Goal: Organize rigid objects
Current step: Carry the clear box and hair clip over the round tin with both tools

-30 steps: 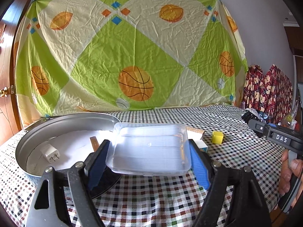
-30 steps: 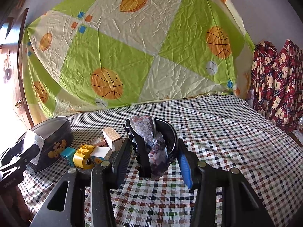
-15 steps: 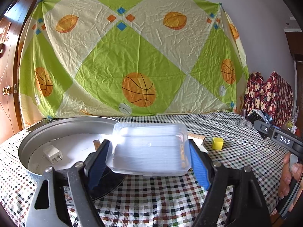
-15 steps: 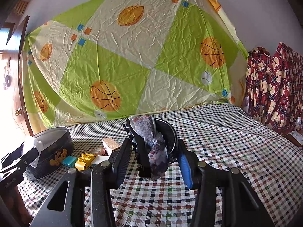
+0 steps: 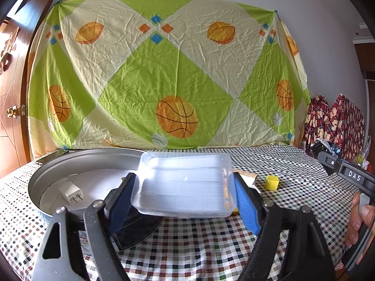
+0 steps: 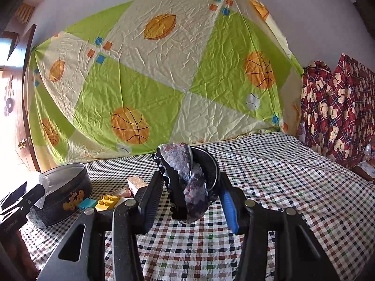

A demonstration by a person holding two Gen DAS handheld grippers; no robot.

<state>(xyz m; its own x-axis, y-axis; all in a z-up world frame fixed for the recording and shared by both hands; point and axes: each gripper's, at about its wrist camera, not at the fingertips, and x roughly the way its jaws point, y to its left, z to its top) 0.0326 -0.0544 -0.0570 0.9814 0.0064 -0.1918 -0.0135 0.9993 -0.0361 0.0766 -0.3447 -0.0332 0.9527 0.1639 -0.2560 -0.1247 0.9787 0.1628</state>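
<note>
The left gripper point(image 5: 185, 201) points nearly level over the checked tablecloth point(image 5: 293, 168), its 2 jaws spread wide and clamped on a clear plastic box point(image 5: 185, 185) beside the round tin point(image 5: 77, 164). The right gripper point(image 6: 189, 199), also nearly level, pinches a dark sequined pouch point(image 6: 187, 182) half-closed.

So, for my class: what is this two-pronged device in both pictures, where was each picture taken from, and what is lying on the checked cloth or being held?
There is no robot here. A person holds a hand-held gripper in each hand, and a fisheye camera on each looks forward along its two fingers.

In the left camera's picture, the left hand-held gripper clamps a clear plastic box. Behind it a round tin holds a white charger plug; a yellow cube lies on the checked tablecloth.

In the right camera's picture, the right hand-held gripper grips a dark patterned hair claw clip. Toy bricks lie beside the tin.
</note>
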